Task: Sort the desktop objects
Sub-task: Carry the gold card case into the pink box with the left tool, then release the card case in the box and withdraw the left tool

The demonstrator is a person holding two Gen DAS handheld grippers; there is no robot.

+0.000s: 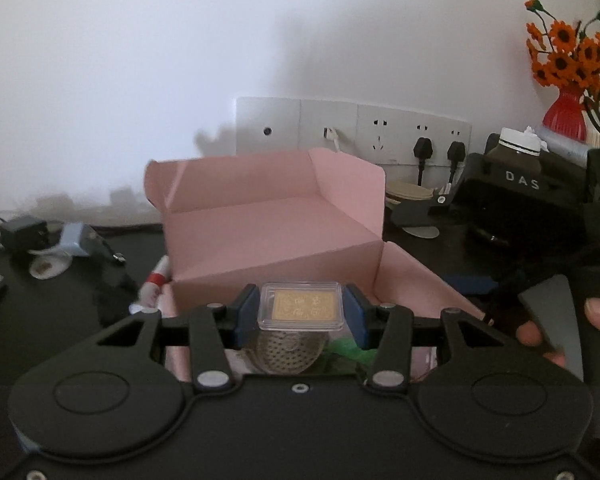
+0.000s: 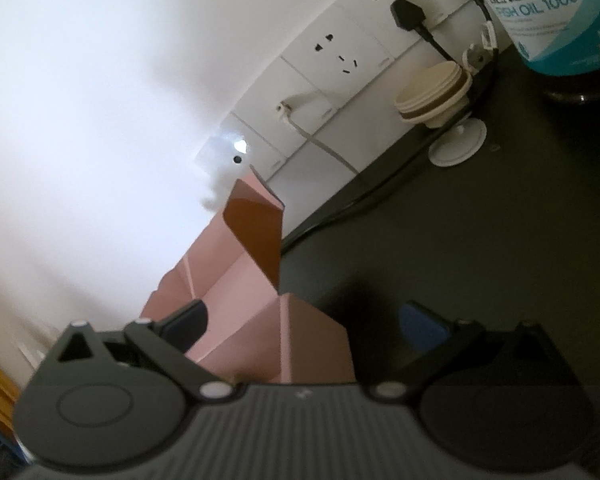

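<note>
The left gripper (image 1: 301, 307) clamps a clear case holding a gold card (image 1: 301, 305) above the open pink box (image 1: 268, 224). The right gripper (image 2: 304, 326) stands released, straddling the box corner.

A brown bottle (image 2: 556, 28) reads "BLACKMORES FISH OIL 1000"; a black box (image 1: 520, 188) reads "DAS".

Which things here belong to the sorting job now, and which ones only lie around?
Part of the job:
- left gripper, shut on the clear case with a gold card
- open pink box
- right gripper, open beside a box wall

Just lying about:
- fish oil bottle
- red vase of orange flowers
- wall sockets
</note>
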